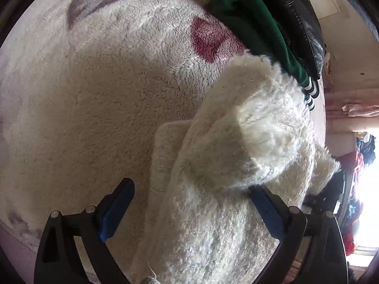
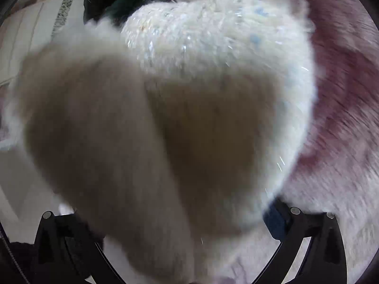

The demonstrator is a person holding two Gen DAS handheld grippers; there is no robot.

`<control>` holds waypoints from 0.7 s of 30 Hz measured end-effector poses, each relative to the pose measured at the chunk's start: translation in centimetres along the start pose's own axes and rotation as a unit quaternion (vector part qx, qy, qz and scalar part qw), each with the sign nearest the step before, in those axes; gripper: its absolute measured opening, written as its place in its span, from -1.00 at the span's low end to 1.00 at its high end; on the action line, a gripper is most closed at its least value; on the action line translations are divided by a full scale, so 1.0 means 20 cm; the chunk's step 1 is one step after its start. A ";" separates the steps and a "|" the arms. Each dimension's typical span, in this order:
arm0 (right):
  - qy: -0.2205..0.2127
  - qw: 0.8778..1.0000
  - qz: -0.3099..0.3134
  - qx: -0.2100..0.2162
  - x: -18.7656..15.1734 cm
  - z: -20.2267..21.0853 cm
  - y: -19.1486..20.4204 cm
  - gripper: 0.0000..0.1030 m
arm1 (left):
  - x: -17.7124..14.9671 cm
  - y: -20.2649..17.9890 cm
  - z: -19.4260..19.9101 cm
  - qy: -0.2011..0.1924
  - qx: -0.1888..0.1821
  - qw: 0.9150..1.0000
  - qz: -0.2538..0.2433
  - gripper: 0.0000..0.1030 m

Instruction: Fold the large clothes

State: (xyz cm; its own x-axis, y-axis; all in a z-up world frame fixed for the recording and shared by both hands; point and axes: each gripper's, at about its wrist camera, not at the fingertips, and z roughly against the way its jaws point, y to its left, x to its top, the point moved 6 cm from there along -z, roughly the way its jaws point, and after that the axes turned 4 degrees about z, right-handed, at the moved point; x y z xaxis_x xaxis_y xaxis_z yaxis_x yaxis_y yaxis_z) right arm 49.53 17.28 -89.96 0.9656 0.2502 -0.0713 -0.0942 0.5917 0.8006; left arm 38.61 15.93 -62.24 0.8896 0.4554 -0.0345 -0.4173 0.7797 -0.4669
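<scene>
Sweater (image 1: 236, 165) folding is maybe halfway, I'd guess: the fluffy white thing lies bunched on my fleece blanket (image 1: 83, 106), with one sleeve or flap doubled over on top, but it's nowhere near a tidy rectangle. It sits toward the blanket's edge nearest the dark pile, a green garment (image 1: 248, 16) and a black leather jacket (image 1: 298, 19) just beyond it.

My left gripper (image 1: 189, 203) is spread wide, fingers either side of the knit, pinching nothing. The right gripper (image 2: 161, 217) I honestly can't call: sweater fabric fills that view, blurry, covering the left finger entirely, only a bit of blue pad (image 2: 274, 220) peeking out.

Also hidden: the collar, the hem, the other sleeve. Can't tell how many layers are stacked already.
</scene>
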 end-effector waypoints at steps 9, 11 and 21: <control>-0.227 0.939 -0.226 0.127 -0.45 0.25 0.02 0.09 | 0.00 0.02 0.34 -0.076 0.059 0.995 -0.007 0.94; -0.275 0.891 -0.322 0.165 -0.74 0.27 -0.01 0.09 | -0.04 0.03 0.50 -0.113 0.091 0.989 -0.018 0.94; -0.171 0.897 -0.403 0.068 -1.55 0.10 -0.04 0.40 | -0.57 0.46 0.39 -0.108 0.225 0.968 -0.029 0.94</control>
State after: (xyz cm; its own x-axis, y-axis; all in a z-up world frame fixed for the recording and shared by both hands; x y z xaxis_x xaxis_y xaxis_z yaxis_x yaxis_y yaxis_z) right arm 20.15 7.45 -87.19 0.7269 -0.4796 -0.4915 0.6753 0.3695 0.6383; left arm 23.12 21.21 -59.20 0.8746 0.4465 0.1889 -0.4495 0.8928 -0.0290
